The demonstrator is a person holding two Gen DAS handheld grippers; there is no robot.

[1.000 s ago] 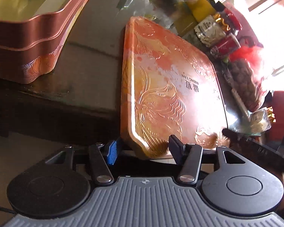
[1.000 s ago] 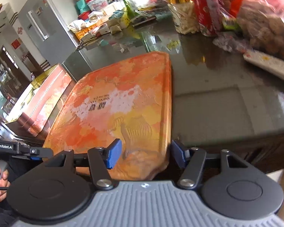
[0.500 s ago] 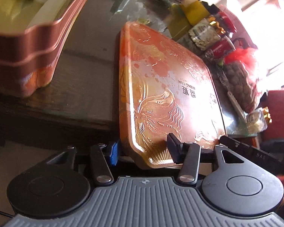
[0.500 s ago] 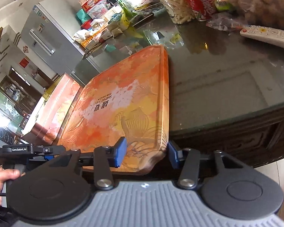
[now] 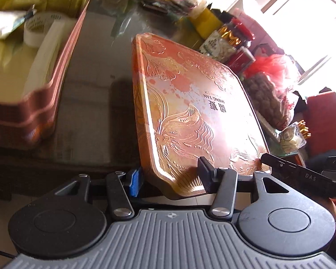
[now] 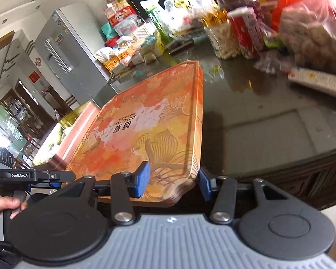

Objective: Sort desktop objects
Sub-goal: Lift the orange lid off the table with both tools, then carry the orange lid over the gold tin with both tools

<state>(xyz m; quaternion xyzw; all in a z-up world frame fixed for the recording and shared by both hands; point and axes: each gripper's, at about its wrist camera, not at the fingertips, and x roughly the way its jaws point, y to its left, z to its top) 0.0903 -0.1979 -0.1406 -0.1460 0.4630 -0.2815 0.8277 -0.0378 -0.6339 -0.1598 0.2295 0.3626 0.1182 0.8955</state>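
My left gripper (image 5: 169,178) clamps the lid's (image 5: 197,112) near-left corner; my right gripper (image 6: 173,182) clamps its near-right corner. The lid hangs tilted above the table (image 6: 268,121) (far edge low). Uneven lifting may twist it loose.

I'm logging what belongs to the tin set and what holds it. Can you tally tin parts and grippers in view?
Orange tin lids: 1, the orange lid, near corners gripped.
Open tin bases: 1, the tin base.
Grippers: 2, left gripper, right gripper.
Total: 4
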